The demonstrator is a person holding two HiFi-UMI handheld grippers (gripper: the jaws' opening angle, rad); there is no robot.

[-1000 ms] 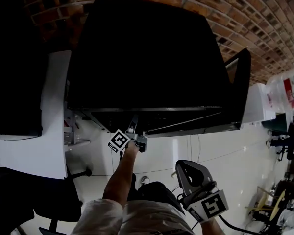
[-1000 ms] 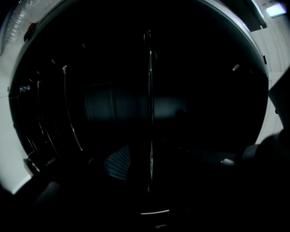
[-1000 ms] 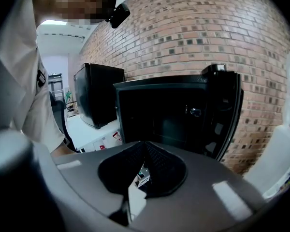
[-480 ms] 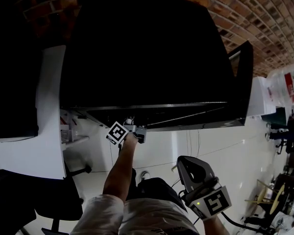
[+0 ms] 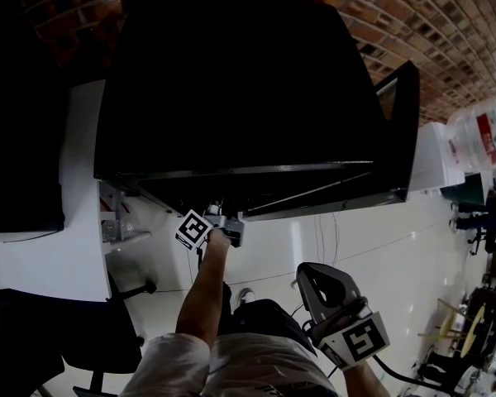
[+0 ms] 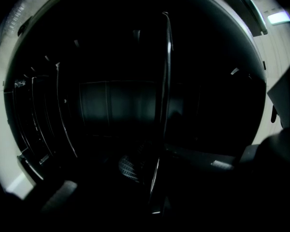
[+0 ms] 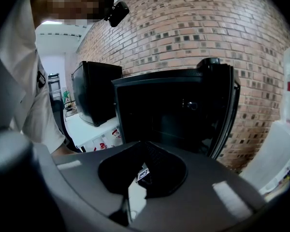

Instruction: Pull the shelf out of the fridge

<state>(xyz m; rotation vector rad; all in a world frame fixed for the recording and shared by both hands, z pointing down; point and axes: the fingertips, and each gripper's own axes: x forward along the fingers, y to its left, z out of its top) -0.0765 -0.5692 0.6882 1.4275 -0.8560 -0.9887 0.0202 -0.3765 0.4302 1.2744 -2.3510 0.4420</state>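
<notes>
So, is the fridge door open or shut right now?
Open: the black fridge door stands swung out at the fridge's right side, and the left claw is inside the dark interior, shut on the thin shiny shelf edge.

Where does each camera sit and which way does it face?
Head view: on the head, steeply down onto the fridge; shows left forearm, left gripper, right gripper.
Left gripper view: on the left gripper, into the fridge; its jaws shut on the shelf.
Right gripper view: on the right gripper, low, facing the fridge front; sleeve at left.
Shared: head and right gripper views both show the open door.
</notes>
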